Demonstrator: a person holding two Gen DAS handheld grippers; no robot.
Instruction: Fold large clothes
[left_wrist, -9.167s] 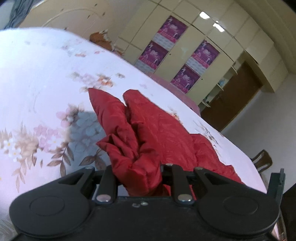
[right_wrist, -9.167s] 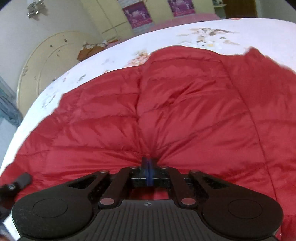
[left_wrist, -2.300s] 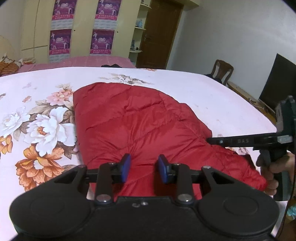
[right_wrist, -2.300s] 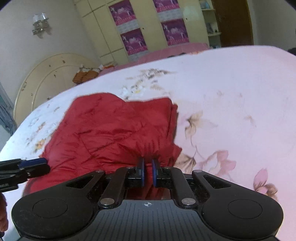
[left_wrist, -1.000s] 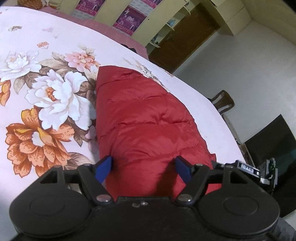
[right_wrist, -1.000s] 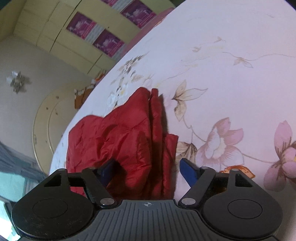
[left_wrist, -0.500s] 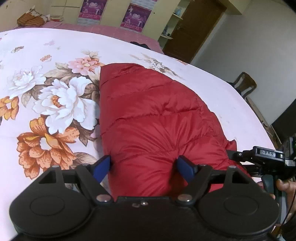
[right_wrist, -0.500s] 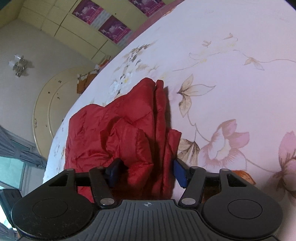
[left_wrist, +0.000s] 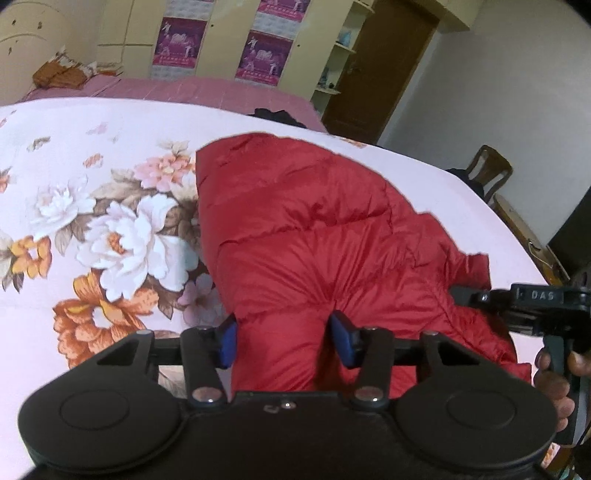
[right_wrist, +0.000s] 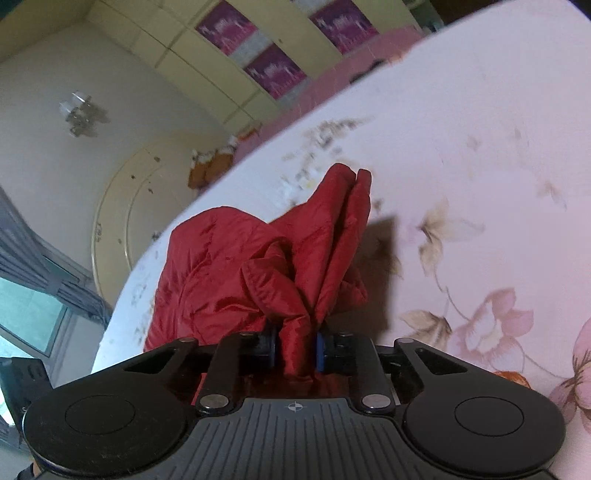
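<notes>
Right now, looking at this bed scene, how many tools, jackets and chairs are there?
Tools: 2 (left tool, right tool; the jaws of both have just been closing, with the red jacket between them)
Red jacket: 1
Wooden chair: 1
Total: 4

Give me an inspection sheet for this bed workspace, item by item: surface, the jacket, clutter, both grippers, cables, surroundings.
Surface: floral bedspread, pale pink with large flowers.
Job's things: red down jacket, folded into a long bundle, its near edge bunched and lifted.
Clutter: dark item at the bed's far edge, too small to identify.
Grippers: left gripper has just been closing, pads pressing a thick fold of jacket; right gripper has just been closing, clamped on gathered fabric.
Cables: nothing seen.
Surroundings: wardrobe with purple posters, brown door, wooden chair, curtained window.
</notes>
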